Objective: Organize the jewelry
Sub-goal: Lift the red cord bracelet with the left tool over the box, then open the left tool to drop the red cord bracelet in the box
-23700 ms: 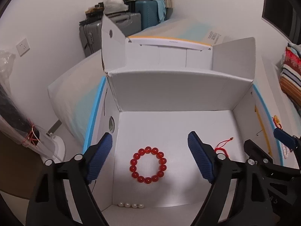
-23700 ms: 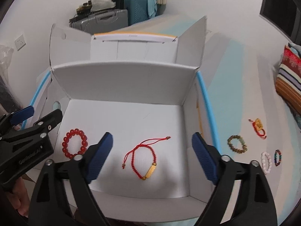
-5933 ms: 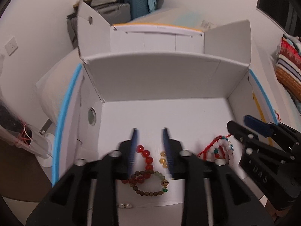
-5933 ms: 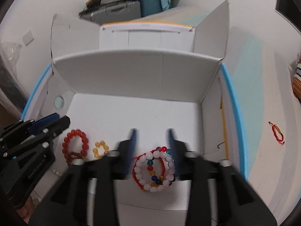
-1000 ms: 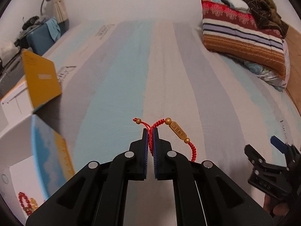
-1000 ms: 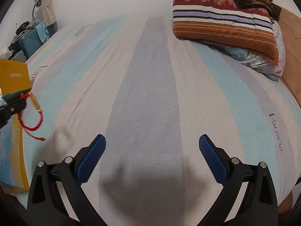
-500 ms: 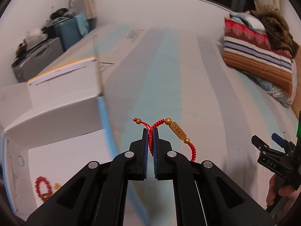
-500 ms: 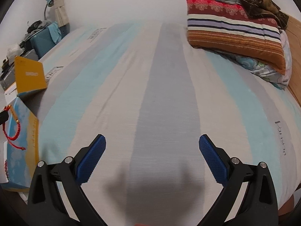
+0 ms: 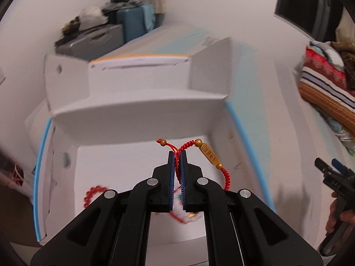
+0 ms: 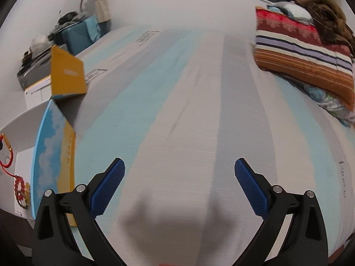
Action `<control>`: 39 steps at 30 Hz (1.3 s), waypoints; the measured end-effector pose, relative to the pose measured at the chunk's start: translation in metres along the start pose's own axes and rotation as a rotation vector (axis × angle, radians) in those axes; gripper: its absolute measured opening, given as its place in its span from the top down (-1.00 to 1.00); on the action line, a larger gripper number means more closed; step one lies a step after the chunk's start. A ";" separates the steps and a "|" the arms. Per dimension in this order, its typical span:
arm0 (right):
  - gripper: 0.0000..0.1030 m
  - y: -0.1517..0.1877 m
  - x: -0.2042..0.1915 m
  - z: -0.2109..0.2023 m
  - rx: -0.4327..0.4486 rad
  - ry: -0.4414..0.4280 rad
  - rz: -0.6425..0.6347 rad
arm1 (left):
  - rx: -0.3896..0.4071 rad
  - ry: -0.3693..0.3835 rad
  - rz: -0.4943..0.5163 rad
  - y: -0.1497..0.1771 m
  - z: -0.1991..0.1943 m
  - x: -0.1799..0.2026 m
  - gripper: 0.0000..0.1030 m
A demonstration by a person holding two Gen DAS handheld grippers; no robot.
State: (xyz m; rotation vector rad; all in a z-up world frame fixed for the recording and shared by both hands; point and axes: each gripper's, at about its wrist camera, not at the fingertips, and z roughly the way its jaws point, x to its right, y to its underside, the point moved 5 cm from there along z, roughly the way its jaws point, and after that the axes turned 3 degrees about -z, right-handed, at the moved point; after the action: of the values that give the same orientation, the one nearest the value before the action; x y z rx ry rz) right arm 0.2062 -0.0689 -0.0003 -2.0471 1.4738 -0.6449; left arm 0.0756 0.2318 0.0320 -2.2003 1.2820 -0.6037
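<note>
Left tool [image 9: 177, 155] clamped on red cord bracelet [image 9: 225, 175], gold tube [image 9: 209, 155] slanting down-right; right tool [image 10: 179, 184] wide apart, empty.

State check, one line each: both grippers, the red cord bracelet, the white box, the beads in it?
Left gripper: shut on the red cord bracelet.
Red cord bracelet with gold tube charm: pinched by its cord, dangling above the box.
Right gripper: open, empty, above the striped bedsheet.
White cardboard box: open, flaps up.
Red bead bracelet: lying on the box floor, blurred.
</note>
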 end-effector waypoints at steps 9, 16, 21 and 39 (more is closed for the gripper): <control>-0.85 0.003 -0.042 0.010 -0.029 -0.008 -0.074 | -0.075 -0.071 -0.012 0.023 0.024 -0.046 0.92; -0.85 -0.002 -0.065 0.008 -0.038 -0.049 -0.075 | -0.085 -0.105 0.002 0.031 0.027 -0.059 0.92; -0.85 -0.007 -0.083 0.002 -0.030 -0.074 -0.082 | -0.088 -0.112 -0.002 0.032 0.028 -0.066 0.92; -0.85 -0.008 -0.142 -0.007 -0.025 -0.091 -0.173 | -0.061 -0.143 -0.035 0.030 0.023 -0.094 -0.03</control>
State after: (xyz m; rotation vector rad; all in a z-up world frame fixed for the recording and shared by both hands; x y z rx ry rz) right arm 0.1664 0.0683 -0.0001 -2.2100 1.2695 -0.5952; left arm 0.0272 0.3072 -0.0161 -2.2756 1.2052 -0.4172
